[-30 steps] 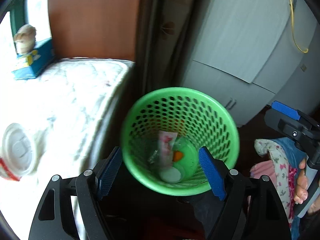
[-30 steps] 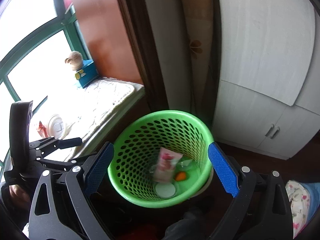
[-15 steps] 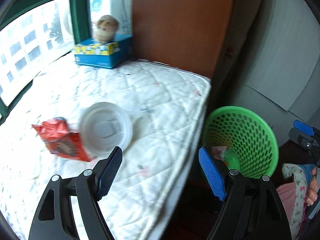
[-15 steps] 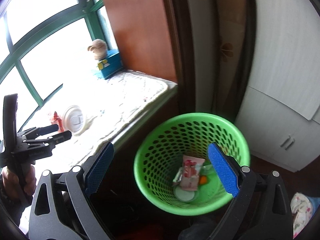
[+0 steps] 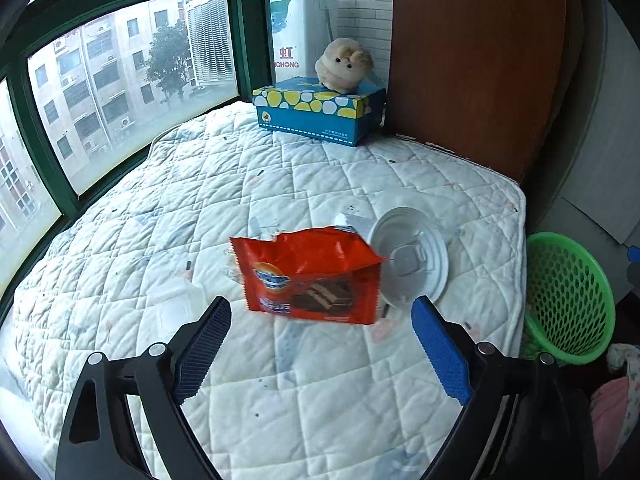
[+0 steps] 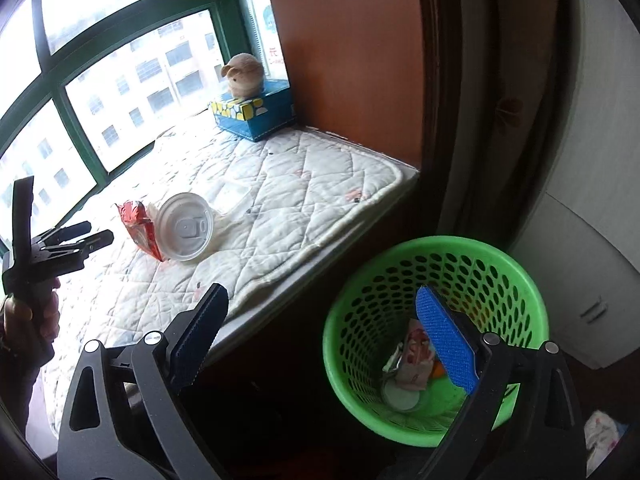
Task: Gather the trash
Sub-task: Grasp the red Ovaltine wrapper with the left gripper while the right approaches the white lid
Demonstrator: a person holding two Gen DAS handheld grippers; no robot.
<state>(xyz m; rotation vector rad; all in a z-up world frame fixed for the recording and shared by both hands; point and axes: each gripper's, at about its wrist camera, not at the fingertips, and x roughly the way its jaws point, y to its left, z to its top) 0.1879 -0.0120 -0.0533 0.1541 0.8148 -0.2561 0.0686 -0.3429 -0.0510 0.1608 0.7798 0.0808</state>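
Trash is partly collected: several pieces lie inside the green basket. Left gripper, jaws apart and empty, is aimed at the red wrapper and white lid at twelve o'clock.

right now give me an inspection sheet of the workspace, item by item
surface: white quilted pad on a window ledge, dotted with dark specks
job's things: red wrapper and white lid lie on the pad, touching; green bin on the floor beside the ledge holds a pink packet, a round white piece and something orange
clutter: blue tissue box with a plush toy on top, at the pad's far corner; patterned cloth on the floor by the bin
grippers: left gripper open, empty, facing the wrapper; right gripper open, empty, over the bin
cables: nothing seen
surroundings: green-framed window, brown panel, white cabinet
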